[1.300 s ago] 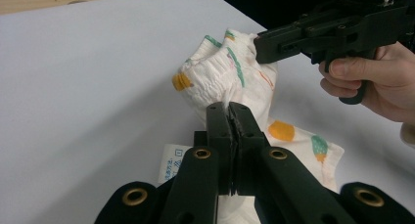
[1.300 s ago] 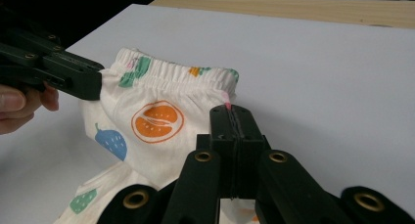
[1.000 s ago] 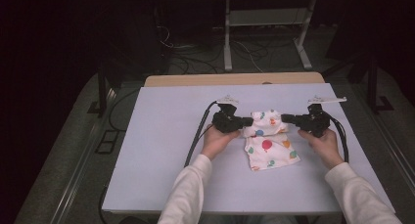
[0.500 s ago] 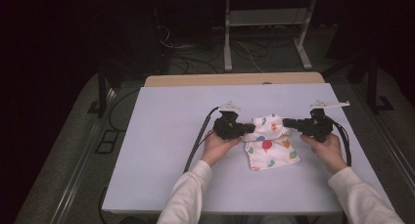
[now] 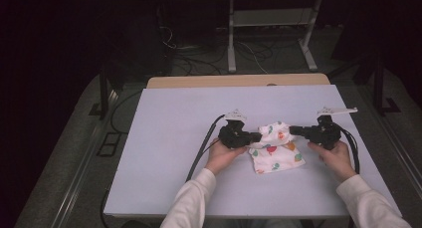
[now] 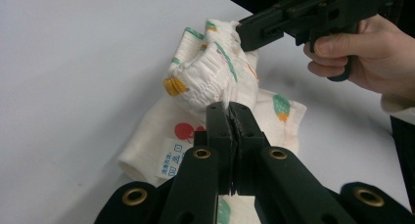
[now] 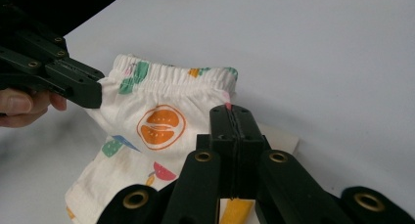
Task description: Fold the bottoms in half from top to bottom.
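lying near the table's (image 5: 164, 153) right-center, the shorts (image 5: 275, 151) are clamped at the waistband by both the left gripper (image 5: 257, 137) and right gripper (image 5: 293, 130), far edge lifted.

1. The printed cloth garment (image 6: 215, 82) has its near edge hidden behind the left gripper (image 6: 230, 111) in the left gripper view.
2. The care label (image 6: 172, 158) on the garment carries print too small to read.
3. In the right gripper view, the garment's lower part runs off the bottom edge, beside the right gripper (image 7: 236, 114).
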Demonstrator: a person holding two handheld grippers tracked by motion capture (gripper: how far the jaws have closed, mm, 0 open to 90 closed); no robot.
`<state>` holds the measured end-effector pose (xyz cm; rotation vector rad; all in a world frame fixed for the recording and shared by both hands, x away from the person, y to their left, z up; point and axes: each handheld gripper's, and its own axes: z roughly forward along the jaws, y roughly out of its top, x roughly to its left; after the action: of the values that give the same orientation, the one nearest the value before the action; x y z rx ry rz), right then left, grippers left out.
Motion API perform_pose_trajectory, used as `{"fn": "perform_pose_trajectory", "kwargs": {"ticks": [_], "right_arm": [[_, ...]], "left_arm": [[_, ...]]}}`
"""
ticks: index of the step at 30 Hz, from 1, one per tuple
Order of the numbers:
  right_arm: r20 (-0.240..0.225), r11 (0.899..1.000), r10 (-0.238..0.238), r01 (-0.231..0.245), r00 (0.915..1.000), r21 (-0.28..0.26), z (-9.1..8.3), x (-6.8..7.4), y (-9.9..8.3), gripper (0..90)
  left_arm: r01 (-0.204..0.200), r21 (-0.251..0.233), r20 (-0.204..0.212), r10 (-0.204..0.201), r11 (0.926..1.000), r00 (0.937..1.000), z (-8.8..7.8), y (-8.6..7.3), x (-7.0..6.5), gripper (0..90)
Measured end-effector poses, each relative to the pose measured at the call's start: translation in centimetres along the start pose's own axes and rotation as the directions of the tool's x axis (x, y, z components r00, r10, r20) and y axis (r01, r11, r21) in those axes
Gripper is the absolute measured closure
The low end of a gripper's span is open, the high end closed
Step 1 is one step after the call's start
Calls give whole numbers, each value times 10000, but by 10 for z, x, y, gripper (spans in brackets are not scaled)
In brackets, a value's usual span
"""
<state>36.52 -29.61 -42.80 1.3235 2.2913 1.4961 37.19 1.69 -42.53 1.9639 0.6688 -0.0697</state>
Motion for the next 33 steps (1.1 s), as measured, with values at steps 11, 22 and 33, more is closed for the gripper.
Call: {"fn": "perform_pose_trajectory", "kwargs": {"ticks": [11, 22, 33], "right_arm": [[2, 9987, 159, -159, 9999, 482, -6, 2, -10, 879], [48, 9934, 534, -537, 9986, 1017, -8, 7, -19, 813], [269, 9977, 344, -359, 9990, 570, -3, 16, 0, 456]], "left_arm": [[-396, 529, 230, 384, 9978, 9990, 7, -9, -4, 880], [-1022, 925, 416, 987, 9905, 9942, 10, -13, -10, 880], [-1243, 1066, 478, 1197, 9865, 9917, 11, -15, -12, 880]]}}
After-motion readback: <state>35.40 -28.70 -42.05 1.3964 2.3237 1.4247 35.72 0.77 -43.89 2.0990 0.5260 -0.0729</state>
